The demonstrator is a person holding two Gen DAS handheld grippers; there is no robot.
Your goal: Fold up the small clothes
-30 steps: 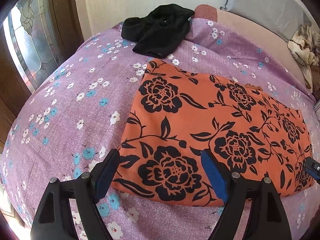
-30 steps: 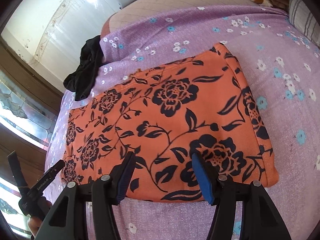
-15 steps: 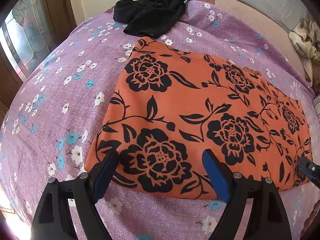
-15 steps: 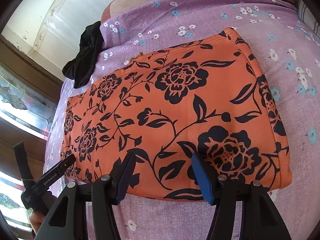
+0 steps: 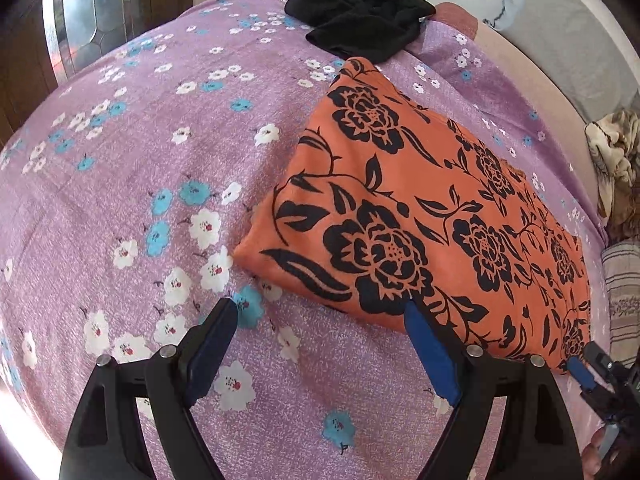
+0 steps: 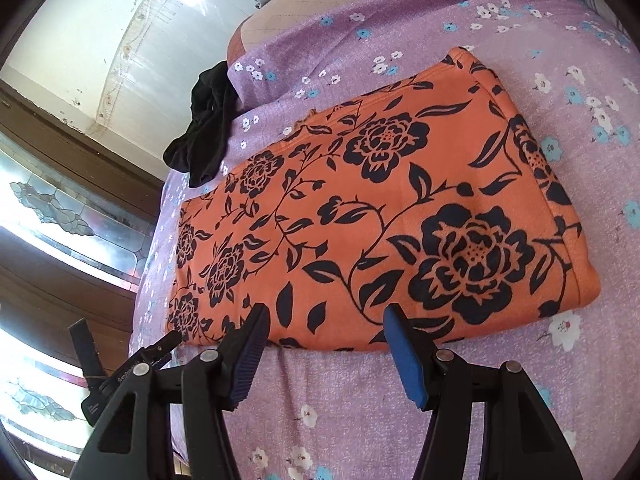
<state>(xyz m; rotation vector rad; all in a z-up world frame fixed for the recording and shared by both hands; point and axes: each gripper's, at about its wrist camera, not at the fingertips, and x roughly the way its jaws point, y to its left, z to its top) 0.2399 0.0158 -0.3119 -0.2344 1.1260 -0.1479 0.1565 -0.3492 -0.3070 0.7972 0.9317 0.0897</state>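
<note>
An orange garment with black flowers (image 5: 432, 216) lies folded flat in a long rectangle on the purple flowered bedsheet (image 5: 152, 184); it also shows in the right wrist view (image 6: 384, 208). My left gripper (image 5: 320, 312) is open and empty, just off the garment's near left corner. My right gripper (image 6: 324, 316) is open and empty at the garment's near long edge. The right gripper's tip shows in the left wrist view (image 5: 580, 372), and the left gripper shows in the right wrist view (image 6: 132, 364).
A crumpled black garment (image 5: 360, 16) lies at the far end of the bed, also in the right wrist view (image 6: 204, 120). A grey pillow (image 5: 568, 32) and beige cloth (image 5: 616, 152) lie at the right. A stained-glass door (image 6: 48, 216) stands beside the bed.
My left gripper has pulled back and swung left, off the garment's corner onto bare sheet. My right gripper has drawn back slightly to the near edge. The garment lies still.
</note>
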